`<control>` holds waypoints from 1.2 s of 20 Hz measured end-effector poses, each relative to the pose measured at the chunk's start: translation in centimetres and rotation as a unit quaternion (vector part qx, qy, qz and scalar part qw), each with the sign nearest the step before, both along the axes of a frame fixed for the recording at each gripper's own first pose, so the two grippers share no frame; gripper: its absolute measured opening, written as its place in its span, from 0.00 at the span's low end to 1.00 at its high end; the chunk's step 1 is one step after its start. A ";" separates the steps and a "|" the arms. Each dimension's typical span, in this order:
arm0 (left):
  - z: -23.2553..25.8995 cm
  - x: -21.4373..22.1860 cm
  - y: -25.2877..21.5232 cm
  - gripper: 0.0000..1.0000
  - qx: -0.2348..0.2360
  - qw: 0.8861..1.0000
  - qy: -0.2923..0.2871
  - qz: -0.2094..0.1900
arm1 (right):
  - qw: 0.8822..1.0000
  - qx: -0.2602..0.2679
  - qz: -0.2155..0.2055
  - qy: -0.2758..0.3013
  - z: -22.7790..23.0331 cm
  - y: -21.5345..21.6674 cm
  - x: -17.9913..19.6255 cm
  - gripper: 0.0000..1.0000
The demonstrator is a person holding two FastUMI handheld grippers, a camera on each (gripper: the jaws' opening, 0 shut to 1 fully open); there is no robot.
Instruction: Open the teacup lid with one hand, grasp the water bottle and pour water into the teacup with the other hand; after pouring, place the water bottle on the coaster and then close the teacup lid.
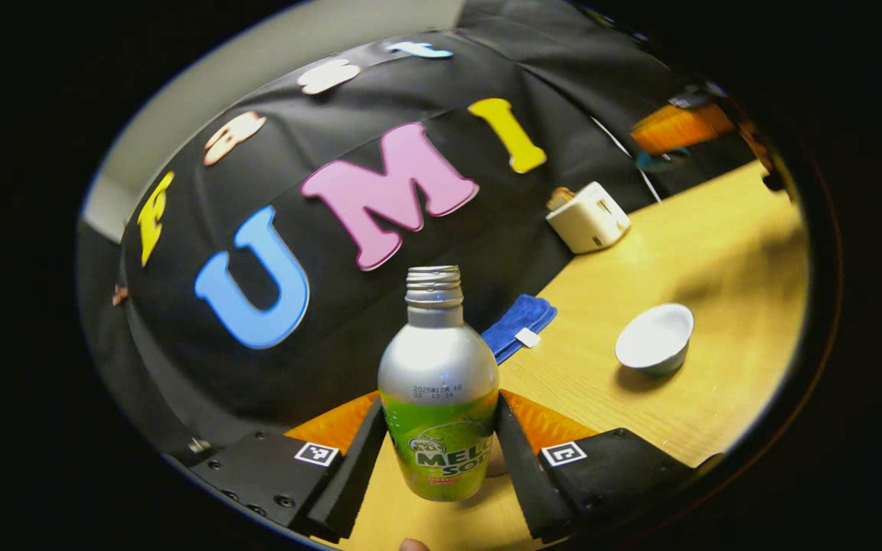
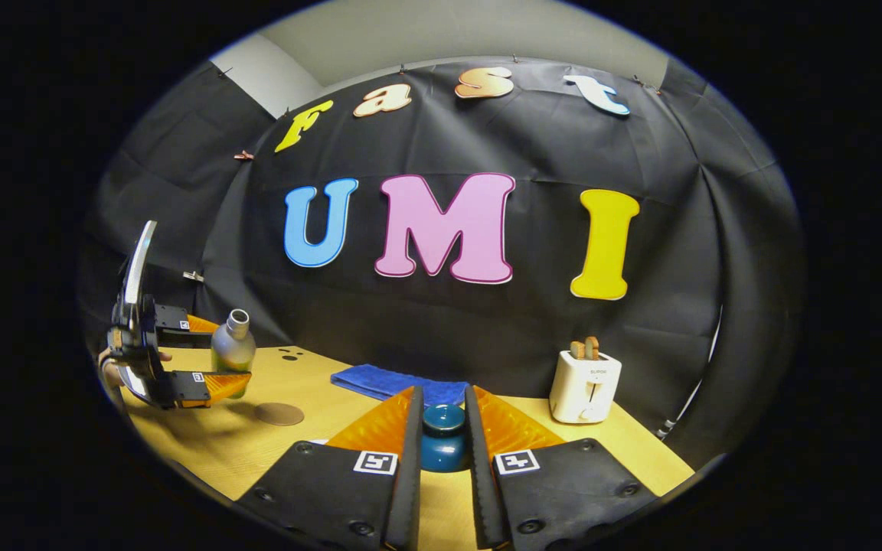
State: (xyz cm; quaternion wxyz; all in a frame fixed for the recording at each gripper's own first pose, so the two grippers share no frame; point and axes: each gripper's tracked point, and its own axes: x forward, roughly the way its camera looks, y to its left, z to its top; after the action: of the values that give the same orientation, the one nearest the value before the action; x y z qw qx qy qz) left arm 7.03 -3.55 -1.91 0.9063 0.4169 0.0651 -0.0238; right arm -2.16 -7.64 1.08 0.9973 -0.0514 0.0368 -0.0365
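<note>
Bottle grip first: in the left gripper view the left gripper (image 1: 441,451) clamps the water bottle (image 1: 439,398) by its green label band, one finger pressed on each side, and the uncapped neck points up and away from the camera. Past it on the wooden table (image 1: 686,413) sits the open white teacup (image 1: 655,337), with a folded blue cloth (image 1: 519,325) by the booth wall and a white toaster (image 1: 588,216) farther back.

In the right gripper view the right gripper (image 2: 443,440) holds the teal teacup lid (image 2: 442,438) between narrow fingers, both touching its sides, above the table (image 2: 257,451). Far to the left the other gripper (image 2: 215,358) carries the silver bottle (image 2: 231,348) upright in the air. A round brown coaster (image 2: 279,414) lies bare on the table below and just right of it. The cloth (image 2: 387,383) and toaster (image 2: 585,386) stand behind.
</note>
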 end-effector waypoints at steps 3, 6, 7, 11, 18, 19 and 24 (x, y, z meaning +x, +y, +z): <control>-1.0 0.0 -1.9 0.81 0.095 0.995 0.013 -0.029 | 1.000 -0.009 -0.013 0.004 0.0 -1.2 -0.4 0.31; -2.0 1.0 -2.6 0.81 0.178 0.983 0.030 -0.037 | 1.000 -0.011 -0.016 -0.002 0.7 -1.5 -0.8 0.27; -2.4 1.3 -2.4 0.81 0.199 0.979 0.034 -0.035 | 1.000 -0.007 -0.015 -0.004 0.9 -1.5 -0.8 0.31; -3.5 2.0 -1.6 0.81 0.262 0.963 0.054 -0.025 | 1.000 -0.005 -0.019 -0.008 1.3 -2.1 -1.1 0.27; -3.7 2.5 -0.6 0.81 0.360 0.931 0.059 -0.026 | 1.000 0.005 -0.024 -0.013 1.9 -2.8 -1.7 0.31; -3.7 2.6 -0.4 0.81 0.371 0.926 0.060 -0.024 | 1.000 0.003 -0.024 -0.014 2.1 -2.8 -1.7 0.31; -3.5 3.4 -0.6 0.81 0.409 0.910 0.059 -0.035 | 1.000 0.002 -0.024 -0.015 2.3 -2.7 -1.8 0.31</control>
State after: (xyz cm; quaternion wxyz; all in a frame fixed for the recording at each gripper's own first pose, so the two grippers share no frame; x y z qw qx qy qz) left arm 10.41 -4.13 -5.45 0.6492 0.7512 0.1076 -0.0517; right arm -3.98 -10.36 3.34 0.9967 -0.0478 0.0230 -0.0610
